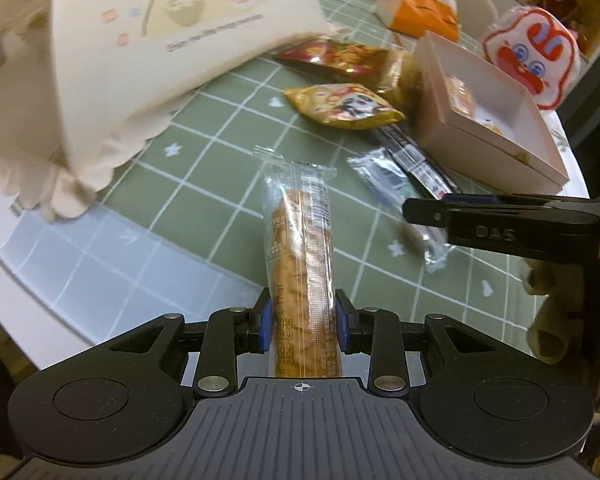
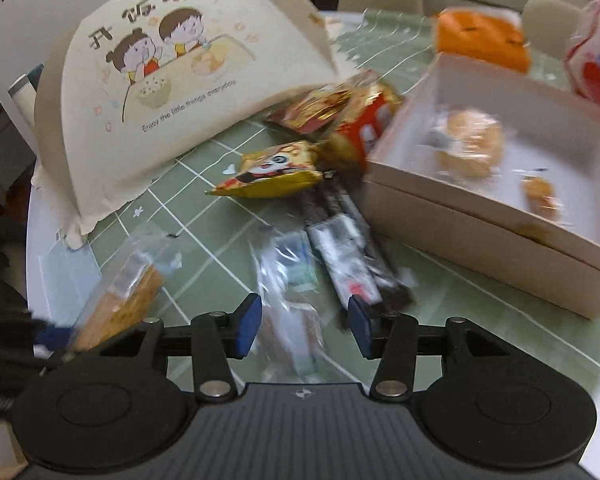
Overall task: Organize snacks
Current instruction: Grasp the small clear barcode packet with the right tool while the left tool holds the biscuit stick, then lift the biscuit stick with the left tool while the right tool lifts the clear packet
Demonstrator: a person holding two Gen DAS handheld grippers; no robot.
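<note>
My left gripper is shut on a long clear-wrapped cracker pack, held above the green checked tablecloth; the pack also shows in the right wrist view. My right gripper is open, its jaws on either side of a clear wrapped snack lying on the table. In the left wrist view the right gripper reaches in from the right over that snack. A white open box holds wrapped pastries. Dark bar packs and a yellow snack bag lie beside it.
A cream food-cover tent with cartoon children stands at the left. Red and gold snack bags lie behind the yellow one. An orange box and a red-white plush sit at the back right. The table edge curves at left.
</note>
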